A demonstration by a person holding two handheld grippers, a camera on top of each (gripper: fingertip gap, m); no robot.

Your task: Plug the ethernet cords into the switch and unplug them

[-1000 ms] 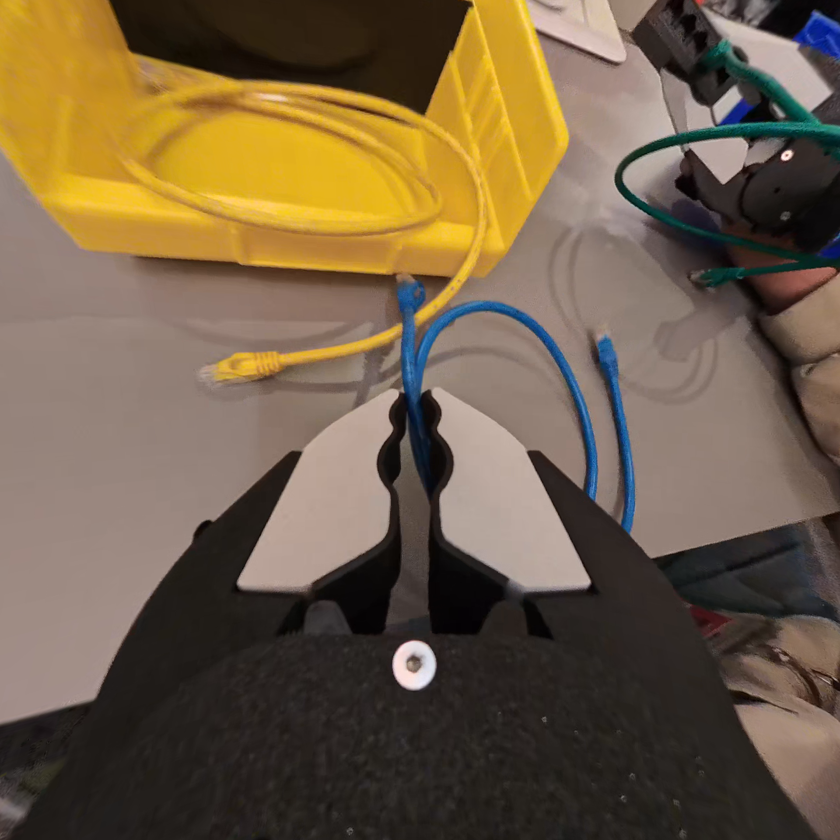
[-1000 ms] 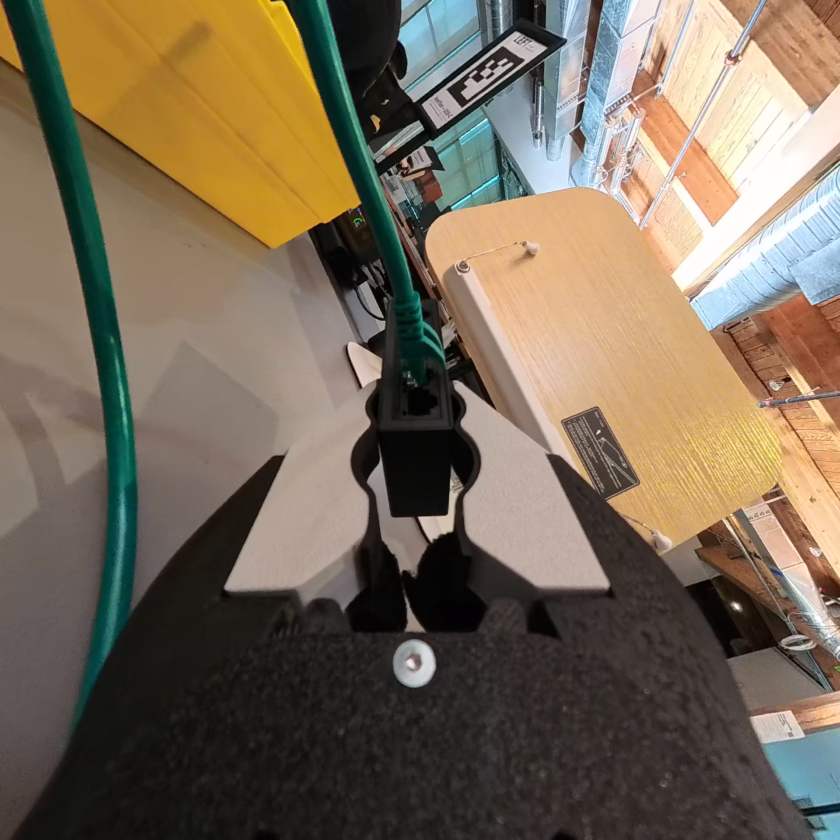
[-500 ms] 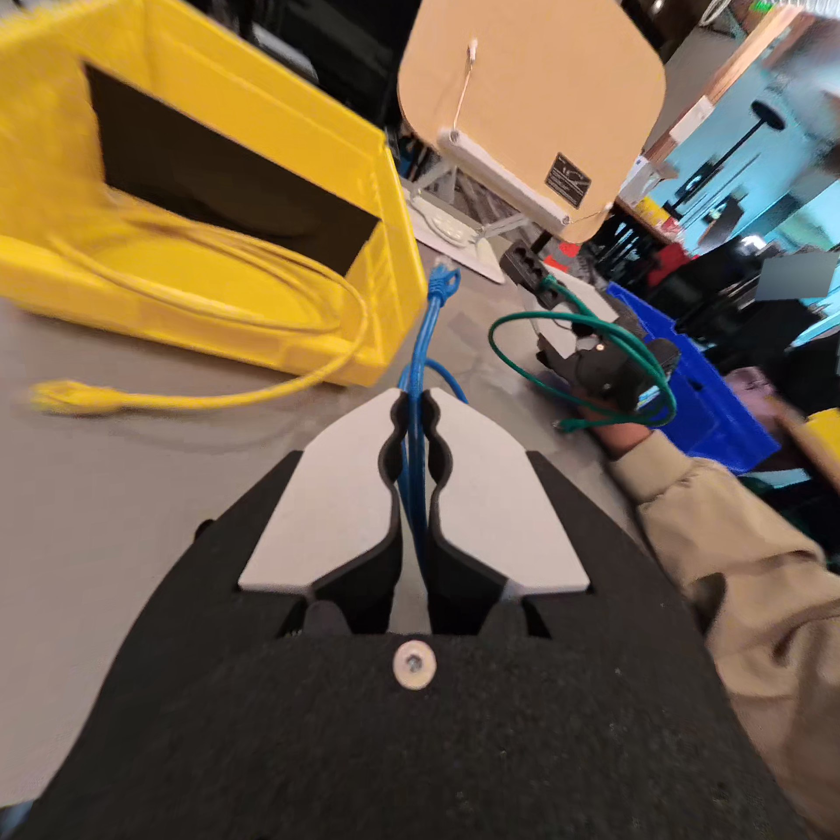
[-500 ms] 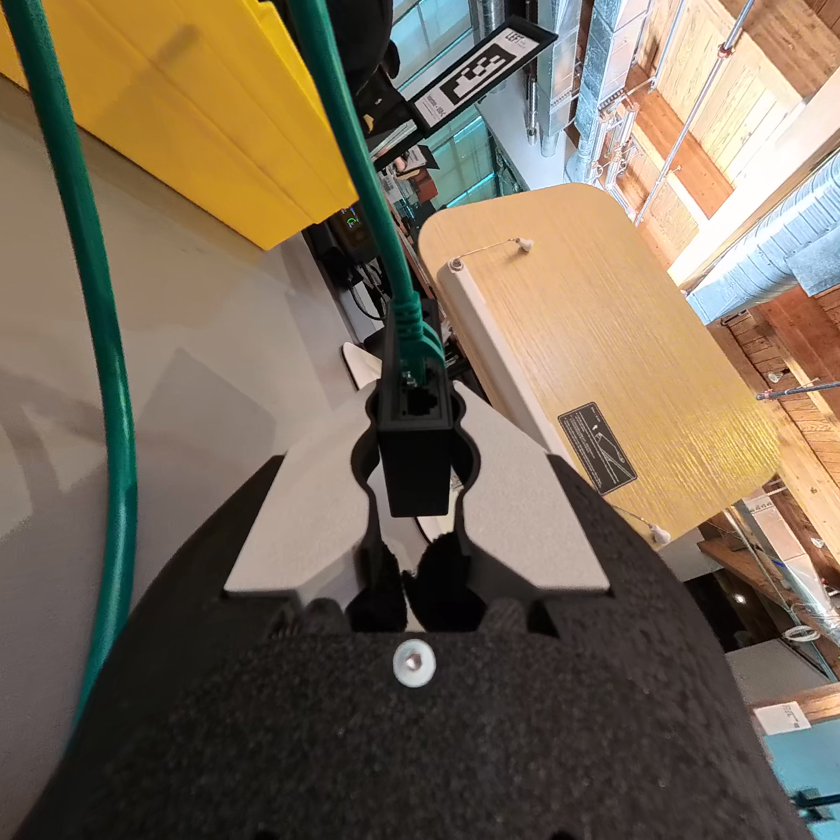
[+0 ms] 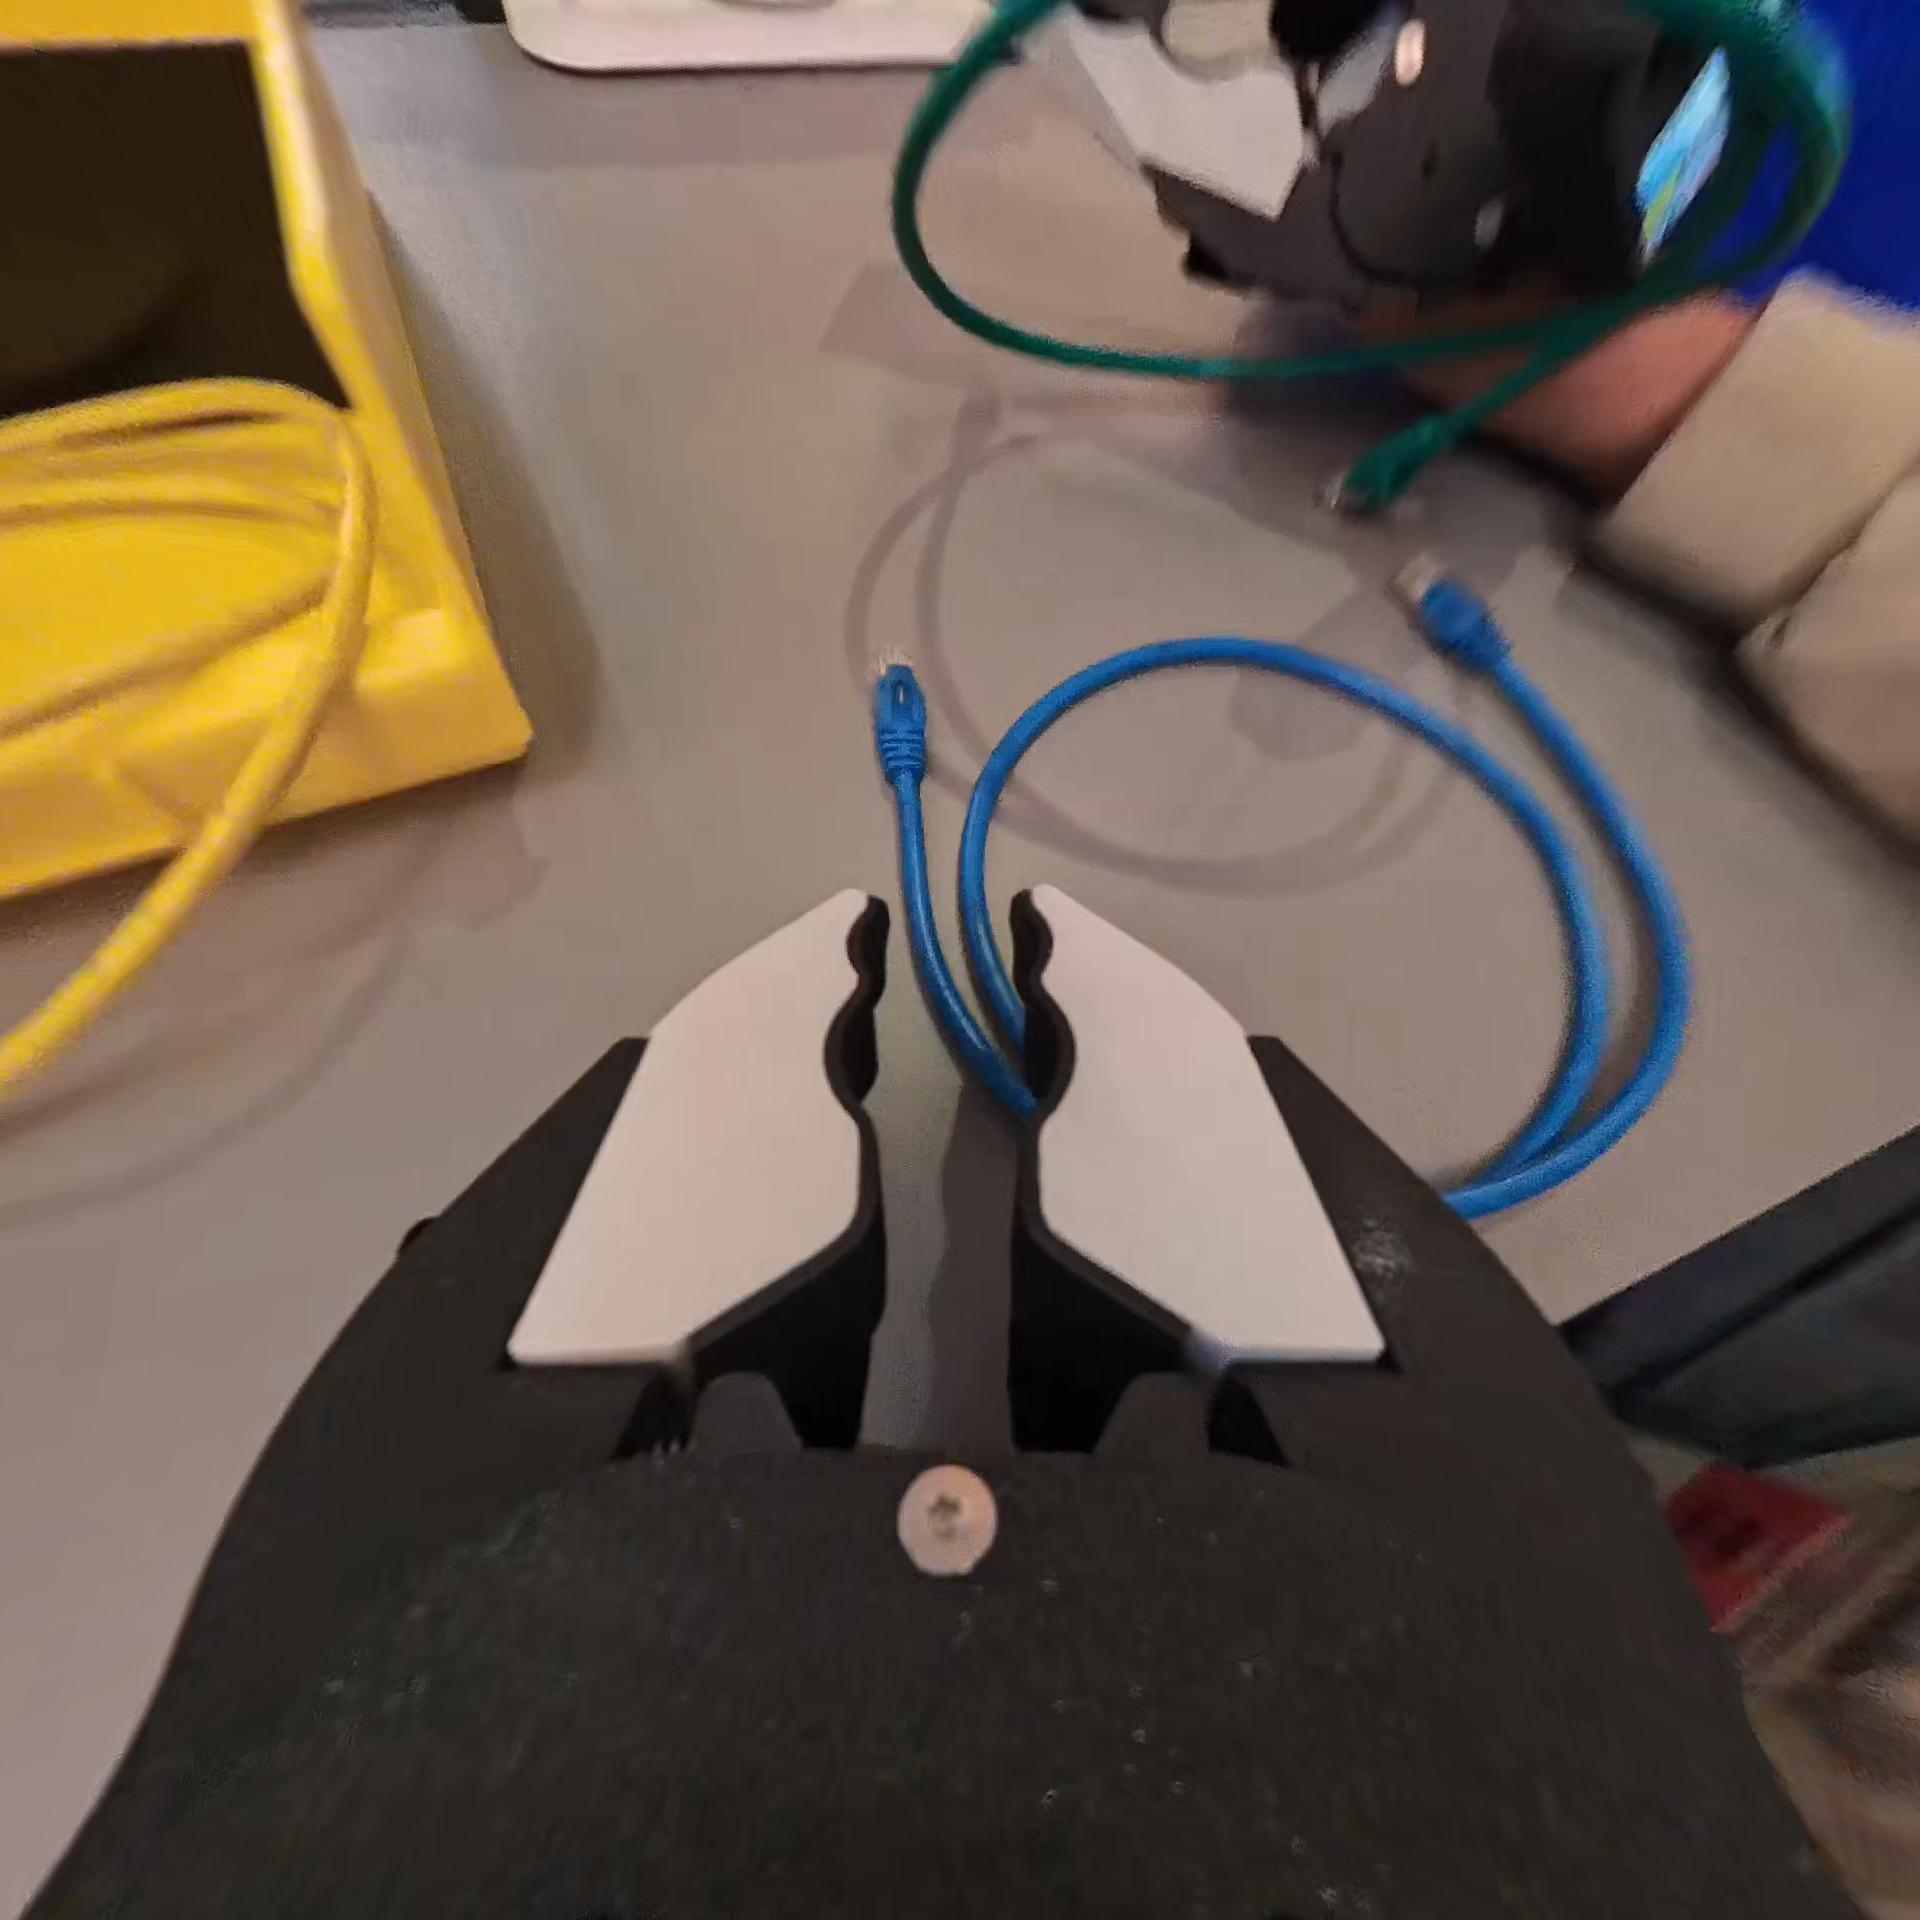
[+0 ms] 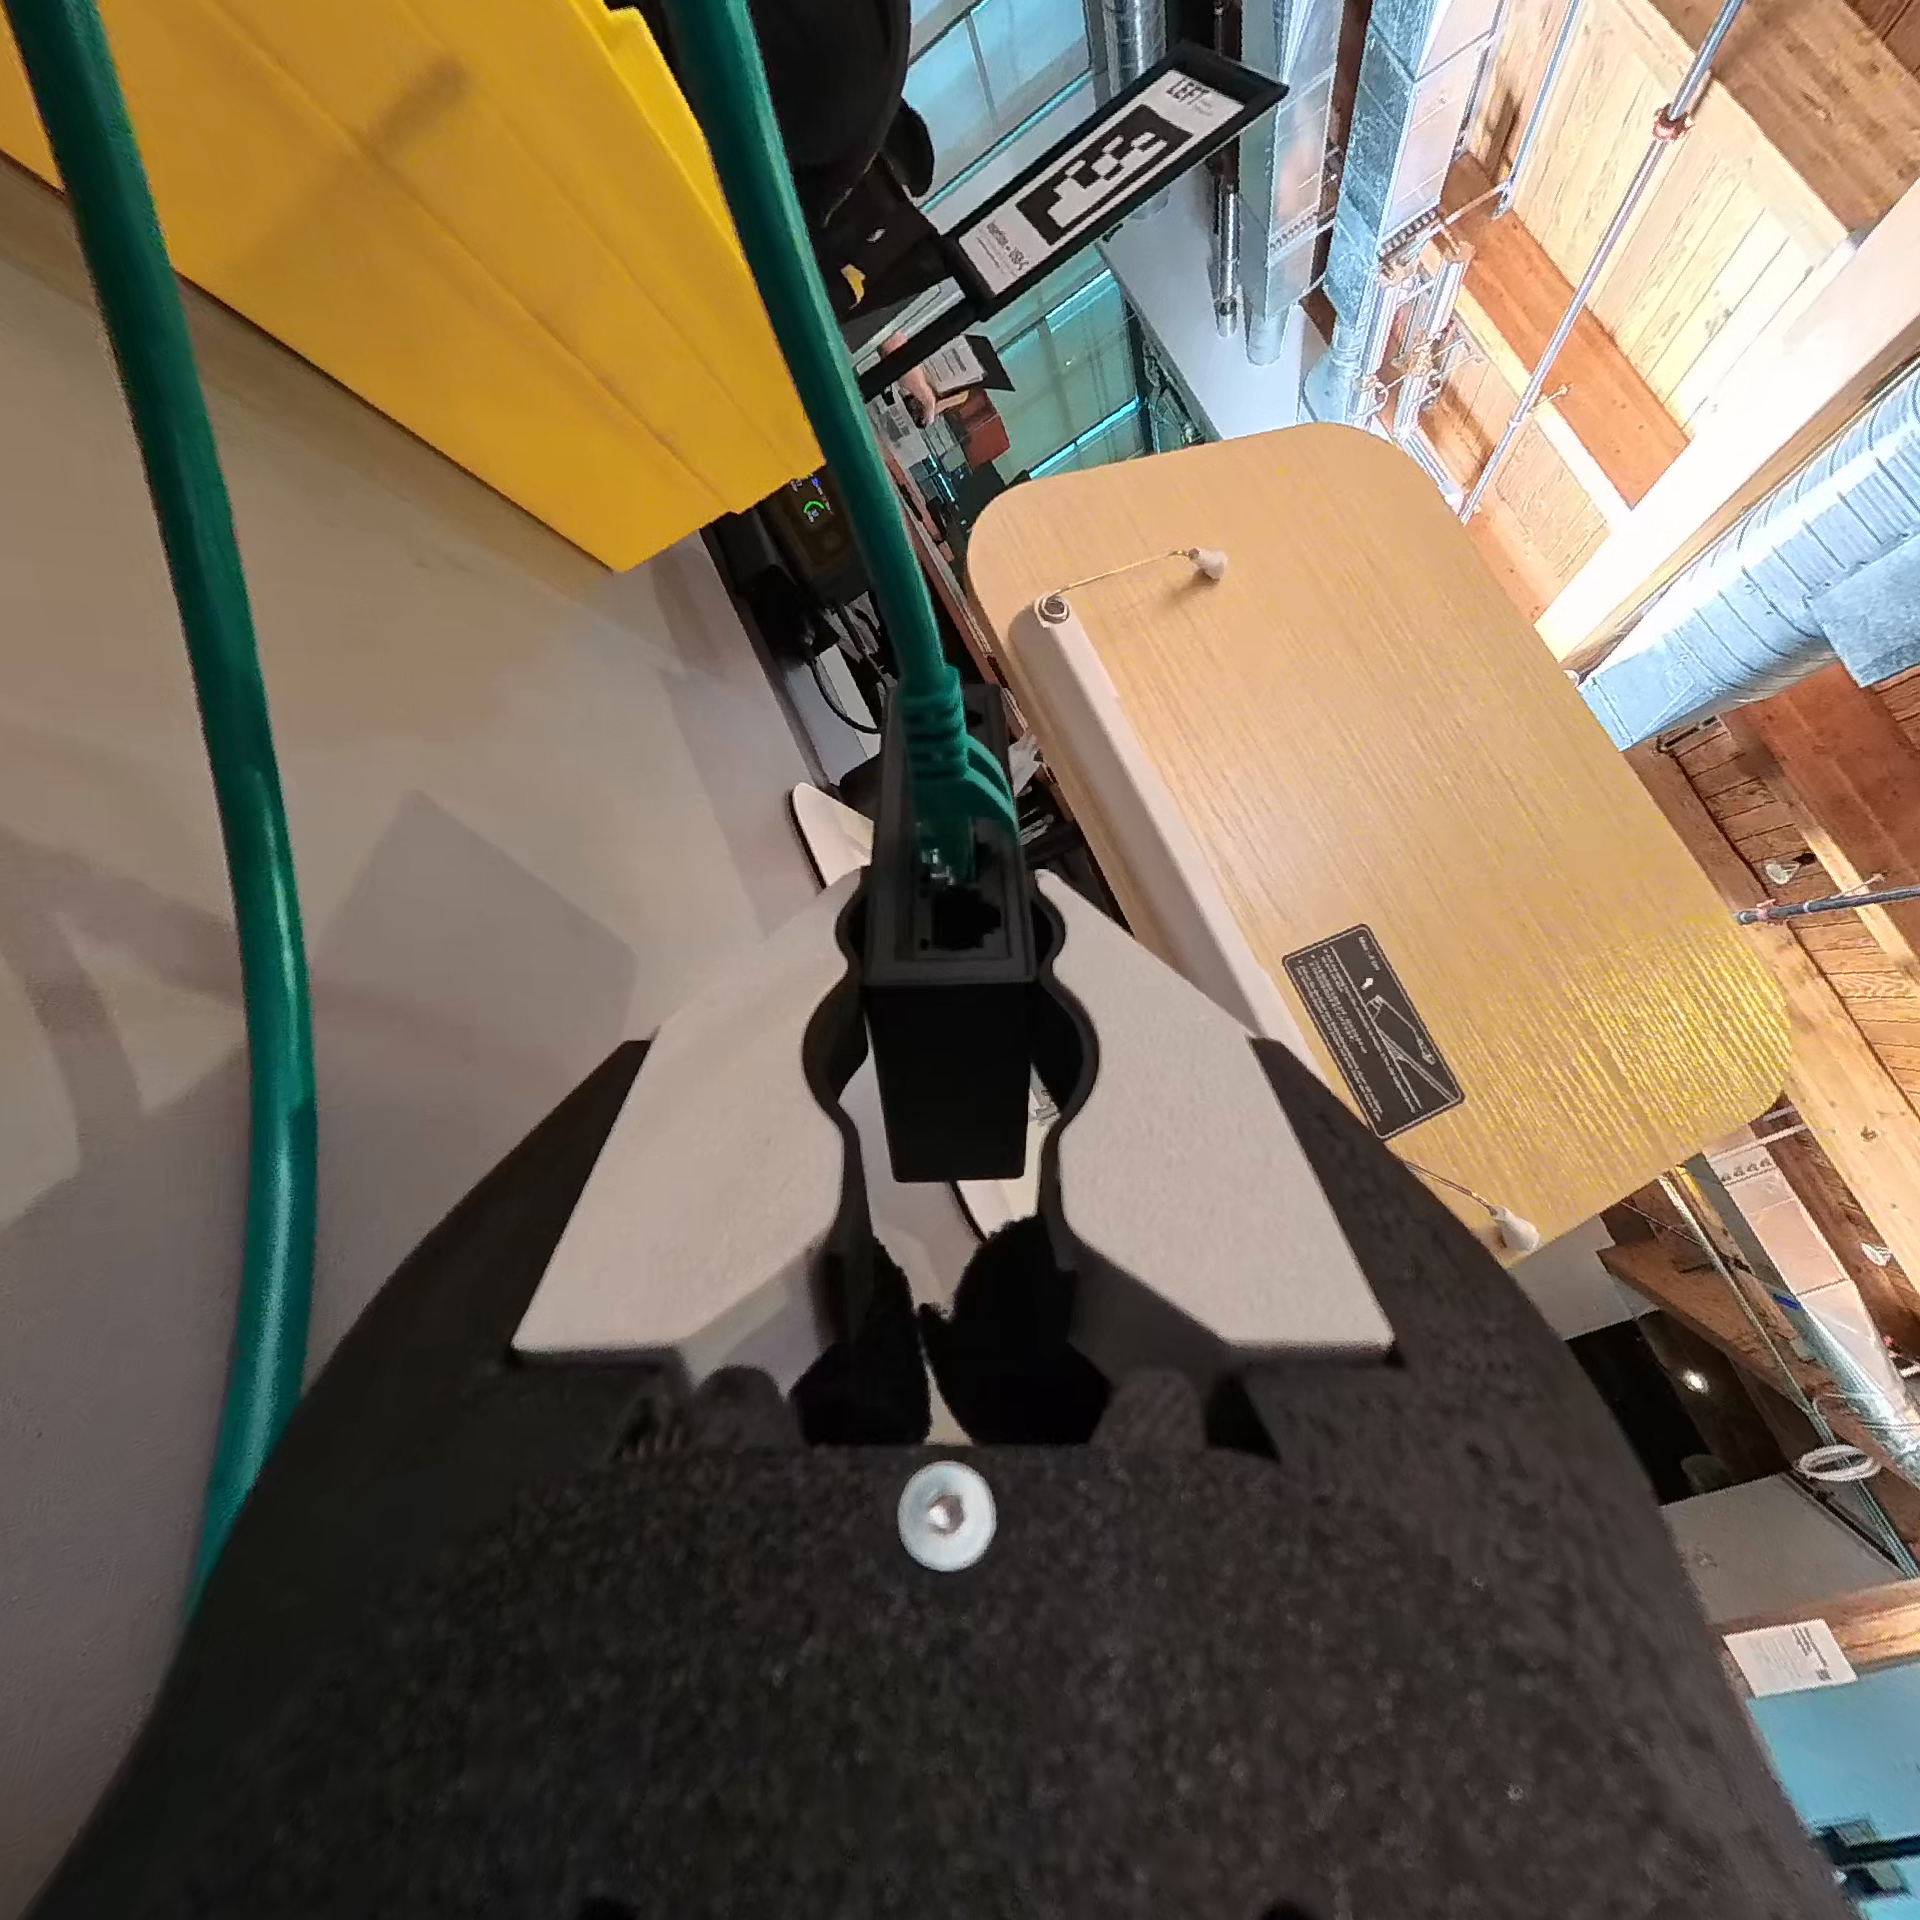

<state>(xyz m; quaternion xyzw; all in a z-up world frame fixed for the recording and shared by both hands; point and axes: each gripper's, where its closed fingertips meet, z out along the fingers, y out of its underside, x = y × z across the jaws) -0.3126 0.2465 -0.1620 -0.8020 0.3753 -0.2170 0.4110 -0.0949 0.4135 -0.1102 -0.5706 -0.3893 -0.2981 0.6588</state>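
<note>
A blue ethernet cord [image 5: 1558,790] lies looped on the grey table [image 5: 675,416], one plug [image 5: 899,717] just ahead of my left gripper [image 5: 951,914]. That gripper is open, and two strands of the cord run loosely between its fingers. My right gripper [image 6: 951,904] is shut on a small black switch [image 6: 951,1060]. A green cord [image 6: 260,831] has its plug [image 6: 940,769] in one of the switch's ports, and the port beside it is empty. The green cord's loop [image 5: 997,312] and the right gripper [image 5: 1455,156] also show, blurred, in the left wrist view.
A yellow bin [image 5: 416,582] stands at the left with a yellow cord [image 5: 260,769] trailing out of it onto the table. A person's beige sleeve [image 5: 1766,582] rests at the right. A tilted wooden board [image 6: 1403,779] stands beyond the table's far edge.
My left gripper was shut on the blue cord and holding it up. It has come down toward the table and opened, and the cord now lies loose. The right gripper still holds the switch.
</note>
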